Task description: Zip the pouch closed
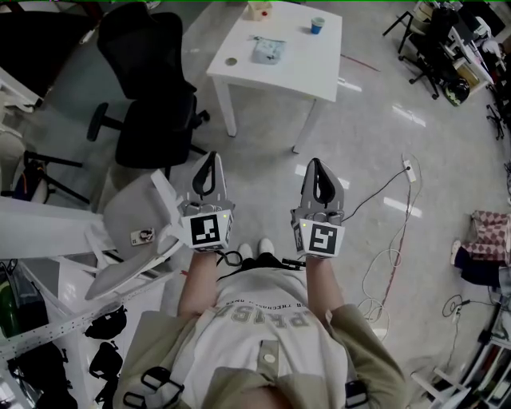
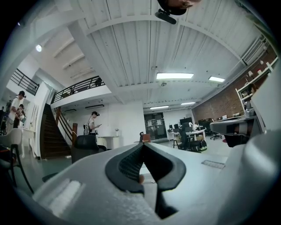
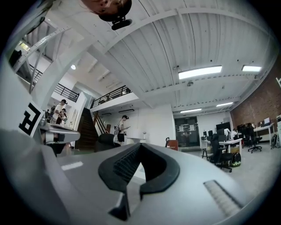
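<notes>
The left tool [image 1: 212, 157] and right tool [image 1: 316, 163] are both closed on nothing, held level and well apart from the pouch [image 1: 268, 50]. It lies flat on the white tabletop [image 1: 319, 76], too small to tell its long axis.

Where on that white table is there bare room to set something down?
Barest: the table stretch nearest us, between the pouch and the right edge, this side of the cup. Tighter at left, where a box, the pouch and a small disc sit.
</notes>
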`<move>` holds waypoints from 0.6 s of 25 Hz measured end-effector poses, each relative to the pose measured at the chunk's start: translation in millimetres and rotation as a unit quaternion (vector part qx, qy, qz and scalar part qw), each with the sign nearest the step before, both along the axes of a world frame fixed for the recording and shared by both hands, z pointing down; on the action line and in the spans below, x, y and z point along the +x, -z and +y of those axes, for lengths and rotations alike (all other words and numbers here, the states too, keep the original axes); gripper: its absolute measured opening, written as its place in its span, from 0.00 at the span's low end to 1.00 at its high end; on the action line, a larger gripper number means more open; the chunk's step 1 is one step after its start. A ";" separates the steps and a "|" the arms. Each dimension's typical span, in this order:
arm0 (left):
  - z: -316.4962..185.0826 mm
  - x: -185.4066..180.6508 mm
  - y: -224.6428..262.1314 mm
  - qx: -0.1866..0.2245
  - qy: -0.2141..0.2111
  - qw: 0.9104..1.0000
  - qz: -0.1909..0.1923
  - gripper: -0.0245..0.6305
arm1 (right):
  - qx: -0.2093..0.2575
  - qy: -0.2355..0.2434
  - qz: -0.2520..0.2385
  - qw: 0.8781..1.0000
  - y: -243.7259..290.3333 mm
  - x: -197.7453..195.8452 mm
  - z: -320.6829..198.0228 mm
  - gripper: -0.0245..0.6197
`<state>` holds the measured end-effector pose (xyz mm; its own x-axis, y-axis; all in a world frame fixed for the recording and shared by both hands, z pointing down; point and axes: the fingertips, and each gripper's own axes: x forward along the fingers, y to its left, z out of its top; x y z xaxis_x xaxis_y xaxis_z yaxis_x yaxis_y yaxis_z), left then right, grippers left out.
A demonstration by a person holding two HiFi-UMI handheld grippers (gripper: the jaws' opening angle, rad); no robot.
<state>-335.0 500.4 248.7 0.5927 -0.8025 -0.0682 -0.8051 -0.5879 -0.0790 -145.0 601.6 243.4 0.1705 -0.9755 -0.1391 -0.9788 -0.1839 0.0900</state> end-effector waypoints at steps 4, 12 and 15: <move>-1.3 14.5 -1.0 -0.009 -0.003 1.000 -0.004 0.06 | -0.005 0.008 -0.015 1.000 -3.6 10.2 -4.1 0.04; -3.4 36.9 1.9 -0.012 0.019 1.000 -0.019 0.25 | -0.006 0.049 -0.068 0.996 -6.1 37.5 -8.6 0.23; -3.3 41.7 2.9 -0.017 0.024 0.999 -0.020 0.41 | -0.007 0.062 -0.064 0.996 -5.3 41.0 -9.7 0.33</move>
